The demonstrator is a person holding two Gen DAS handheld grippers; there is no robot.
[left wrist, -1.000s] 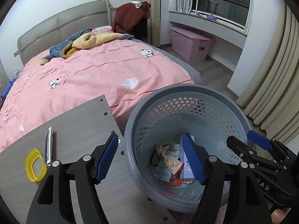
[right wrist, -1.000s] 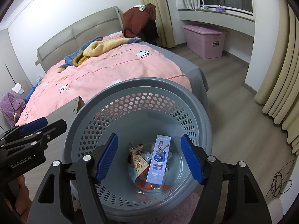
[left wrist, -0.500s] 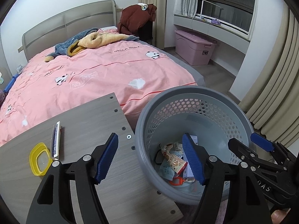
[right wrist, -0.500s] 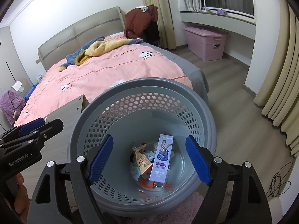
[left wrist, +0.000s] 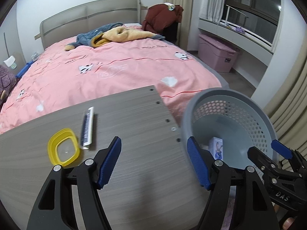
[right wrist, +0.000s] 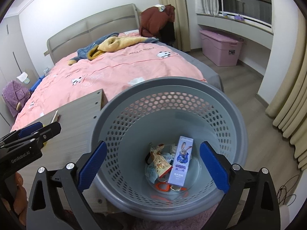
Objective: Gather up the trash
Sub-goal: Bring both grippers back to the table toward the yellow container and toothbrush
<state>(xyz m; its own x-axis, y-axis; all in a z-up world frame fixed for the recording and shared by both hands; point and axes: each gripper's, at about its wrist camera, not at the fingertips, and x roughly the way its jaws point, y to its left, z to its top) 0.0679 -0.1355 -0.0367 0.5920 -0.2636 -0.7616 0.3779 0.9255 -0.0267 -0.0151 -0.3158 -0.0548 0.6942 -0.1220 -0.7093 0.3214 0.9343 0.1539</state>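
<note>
The right gripper hangs over the grey basket, jaws opening, holding nothing. The left gripper, spread and empty, hovers above the table, yellow lid at ten o'clock.

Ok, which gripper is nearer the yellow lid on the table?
Left. The left gripper hangs over the table just right of the yellow lid; the right gripper, jaws opening, sits over the basket.

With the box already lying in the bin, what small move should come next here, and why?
Probably ease the left gripper toward the tube and yellow lid left on the table. It is open, holds nothing and hangs over the tabletop near them. The right gripper is opening over the bin, with the box lying free inside.
</note>
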